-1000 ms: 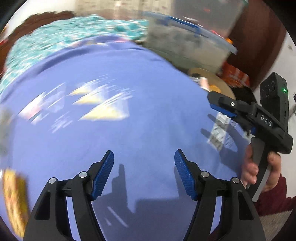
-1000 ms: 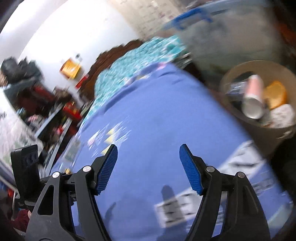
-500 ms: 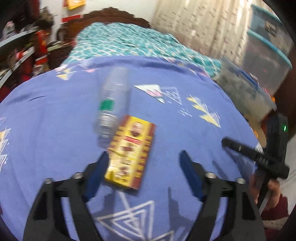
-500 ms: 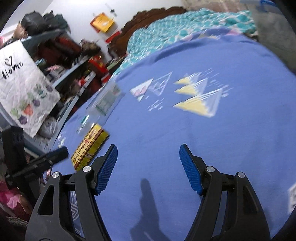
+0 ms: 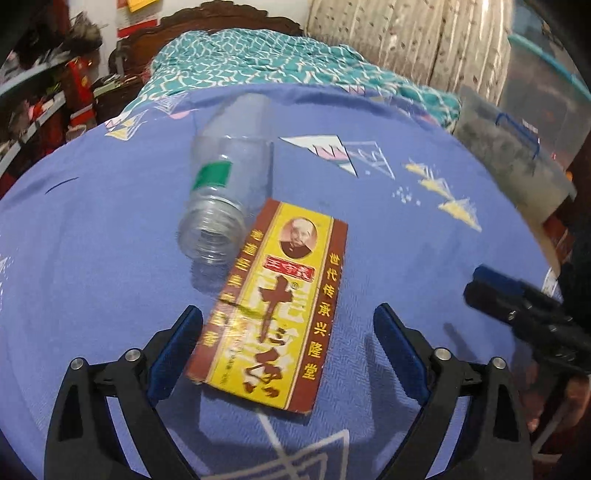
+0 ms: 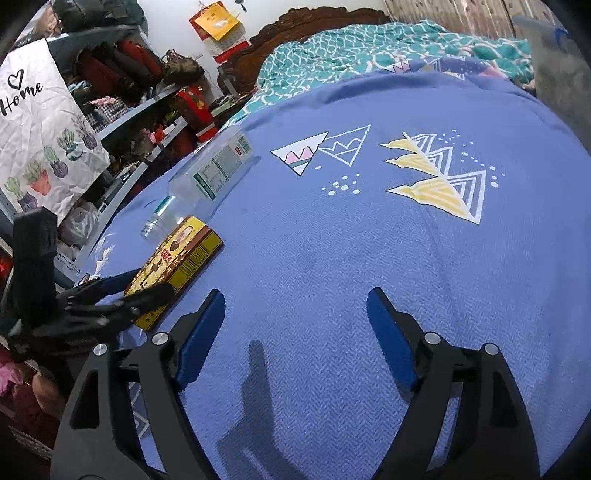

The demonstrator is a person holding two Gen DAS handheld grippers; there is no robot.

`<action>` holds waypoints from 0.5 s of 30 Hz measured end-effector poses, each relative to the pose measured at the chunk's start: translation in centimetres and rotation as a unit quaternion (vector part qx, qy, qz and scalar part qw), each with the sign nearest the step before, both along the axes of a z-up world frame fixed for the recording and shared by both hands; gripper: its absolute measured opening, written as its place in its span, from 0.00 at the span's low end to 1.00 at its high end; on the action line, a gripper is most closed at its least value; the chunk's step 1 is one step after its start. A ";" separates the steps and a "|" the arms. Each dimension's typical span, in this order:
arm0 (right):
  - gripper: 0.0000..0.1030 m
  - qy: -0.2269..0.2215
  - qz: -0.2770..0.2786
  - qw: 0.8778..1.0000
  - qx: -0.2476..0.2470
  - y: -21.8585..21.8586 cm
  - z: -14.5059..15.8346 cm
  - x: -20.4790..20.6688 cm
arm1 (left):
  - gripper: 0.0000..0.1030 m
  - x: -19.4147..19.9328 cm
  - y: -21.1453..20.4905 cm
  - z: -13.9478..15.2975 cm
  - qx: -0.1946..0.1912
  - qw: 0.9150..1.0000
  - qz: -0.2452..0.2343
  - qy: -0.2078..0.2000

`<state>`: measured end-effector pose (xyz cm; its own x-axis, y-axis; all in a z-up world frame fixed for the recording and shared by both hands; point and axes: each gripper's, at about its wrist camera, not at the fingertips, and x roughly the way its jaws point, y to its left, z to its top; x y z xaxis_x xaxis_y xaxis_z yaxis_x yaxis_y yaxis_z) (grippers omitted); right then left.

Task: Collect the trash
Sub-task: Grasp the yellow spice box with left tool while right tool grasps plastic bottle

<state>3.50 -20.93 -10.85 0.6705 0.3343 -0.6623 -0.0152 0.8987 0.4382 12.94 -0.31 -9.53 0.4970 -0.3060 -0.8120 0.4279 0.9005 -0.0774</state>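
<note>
A flat yellow-and-brown box (image 5: pixel 273 306) lies on the blue bedsheet (image 5: pixel 424 236), its far end touching the mouth of a clear, capless plastic bottle (image 5: pixel 229 184) that lies on its side. My left gripper (image 5: pixel 288 310) hangs over the near half of the box. Its jaws are closing with the box between them, and the pads are not pressing on it. In the right wrist view, the box (image 6: pixel 181 254) and bottle (image 6: pixel 210 173) sit at the left, with the left gripper (image 6: pixel 129 291) straddling the box. My right gripper (image 6: pixel 295 293) is opening over bare sheet, nothing between its fingers.
A teal patterned quilt (image 5: pixel 280 62) and a carved wooden headboard (image 6: pixel 314 26) lie beyond the sheet. Clear storage bins (image 5: pixel 517 166) stand off the right side. Cluttered shelves (image 6: pixel 129 85) and a white "Home" cloth (image 6: pixel 37 129) line the left side.
Both views have swung away from the waste basket and bins toward the bottle and box. The left gripper has come over the box, which now lies between its jaws. The right jaws stand wider.
</note>
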 end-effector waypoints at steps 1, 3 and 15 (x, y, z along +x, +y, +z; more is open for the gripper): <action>0.77 0.000 0.000 1.000 0.000 0.0 0.0 0.0 | 0.70 -0.2 -0.3 -0.3 0.013 1.000 -0.005 -0.002; 0.77 0.001 0.001 1.000 -0.001 -0.1 0.1 0.1 | 0.55 -1.3 -0.7 -0.2 0.034 0.999 -0.032 -0.017; 0.78 0.006 0.052 0.998 0.019 3.9 1.9 3.8 | 0.54 -5.1 7.9 4.1 -0.129 0.991 -0.031 -0.023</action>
<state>7.27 -17.02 -8.96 0.6232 0.4265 -0.6555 -0.1022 0.8754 0.4725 7.88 7.59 -5.40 0.5050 -0.5317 -0.6799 0.4902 0.8251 -0.2811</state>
